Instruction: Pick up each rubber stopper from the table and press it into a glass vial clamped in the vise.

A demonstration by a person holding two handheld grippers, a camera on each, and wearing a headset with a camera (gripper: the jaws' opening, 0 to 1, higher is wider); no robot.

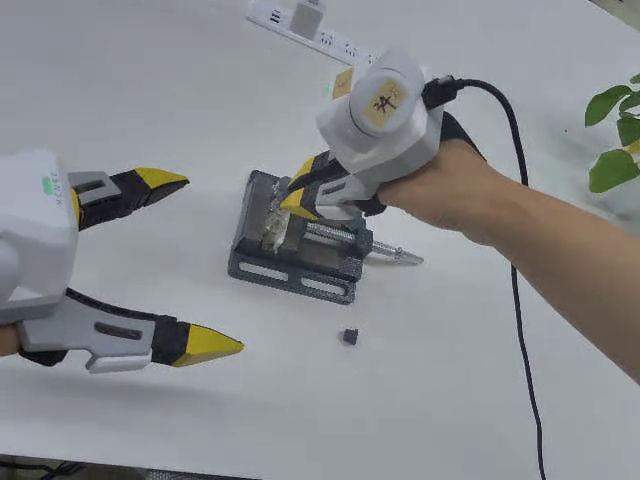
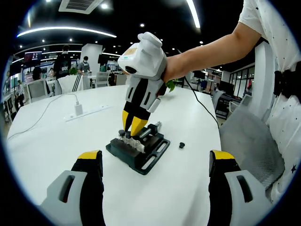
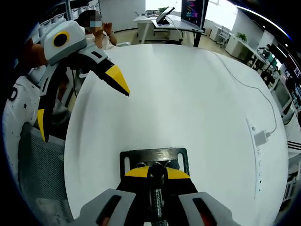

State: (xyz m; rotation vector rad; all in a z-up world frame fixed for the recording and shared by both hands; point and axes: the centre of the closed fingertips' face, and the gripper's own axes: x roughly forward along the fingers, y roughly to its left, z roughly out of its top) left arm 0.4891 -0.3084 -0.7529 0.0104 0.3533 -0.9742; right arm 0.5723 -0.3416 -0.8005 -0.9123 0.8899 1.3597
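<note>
A dark vise (image 1: pixel 300 262) stands mid-table with a glass vial (image 1: pixel 272 222) clamped in it. My right gripper (image 1: pixel 296 188) hangs over the vise's far end. In the right gripper view its yellow tips (image 3: pixel 157 172) are shut on a small dark rubber stopper (image 3: pixel 156 168) just above the vise (image 3: pixel 153 155). From the left gripper view, the right gripper (image 2: pixel 132 124) points down at dark stoppers (image 2: pixel 125 133) on the vials in the vise (image 2: pixel 141 153). A loose stopper (image 1: pixel 348 337) lies on the table near the vise. My left gripper (image 1: pixel 213 264) is open with nothing between its jaws, left of the vise.
A white power strip (image 1: pixel 300 22) with a charger lies at the table's far edge. A black cable (image 1: pixel 520 260) runs down the right side. Green plant leaves (image 1: pixel 615 130) reach in at the right. The table ends near the bottom of the head view.
</note>
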